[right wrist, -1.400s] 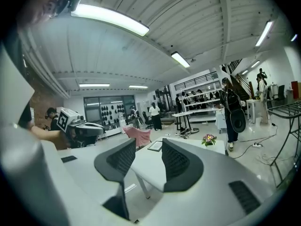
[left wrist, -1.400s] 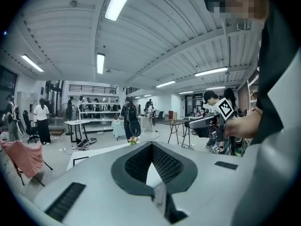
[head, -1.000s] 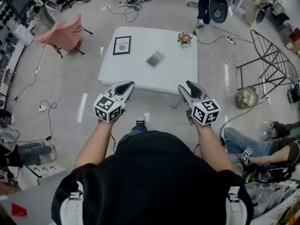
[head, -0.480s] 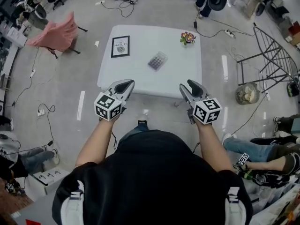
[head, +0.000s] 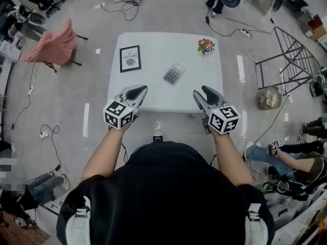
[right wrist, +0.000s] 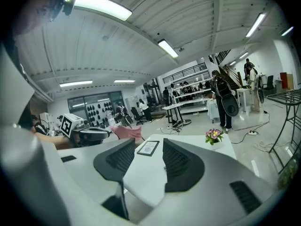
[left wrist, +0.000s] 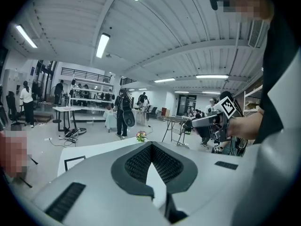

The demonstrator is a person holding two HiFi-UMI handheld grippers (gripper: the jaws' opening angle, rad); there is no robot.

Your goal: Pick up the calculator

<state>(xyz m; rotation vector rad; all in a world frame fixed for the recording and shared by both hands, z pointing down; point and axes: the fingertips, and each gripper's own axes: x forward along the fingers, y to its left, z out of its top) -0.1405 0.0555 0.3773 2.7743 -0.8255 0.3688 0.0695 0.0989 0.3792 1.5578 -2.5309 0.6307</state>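
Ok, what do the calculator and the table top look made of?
Small grey rectangular calculator: likely plastic, matte grey with a grid of keys; too small to be sure. White square table: smooth even white top without grain, probably plastic or laminate.

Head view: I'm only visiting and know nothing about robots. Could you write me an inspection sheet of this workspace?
Surface: white table, holding three things.
Job's things: calculator lies flat near the middle, untouched.
Clutter: framed picture lies flat at the far left; flower pot stands at the far right.
Grippers: left gripper has its jaw tips together and is empty; right gripper has its jaws apart and is empty. Both are at the table's near edge, short of the calculator.
Cables: loose cables on the floor beyond the table; nothing seen on the table.
Surroundings: pink-draped chair, metal rack, a person's legs on the floor.
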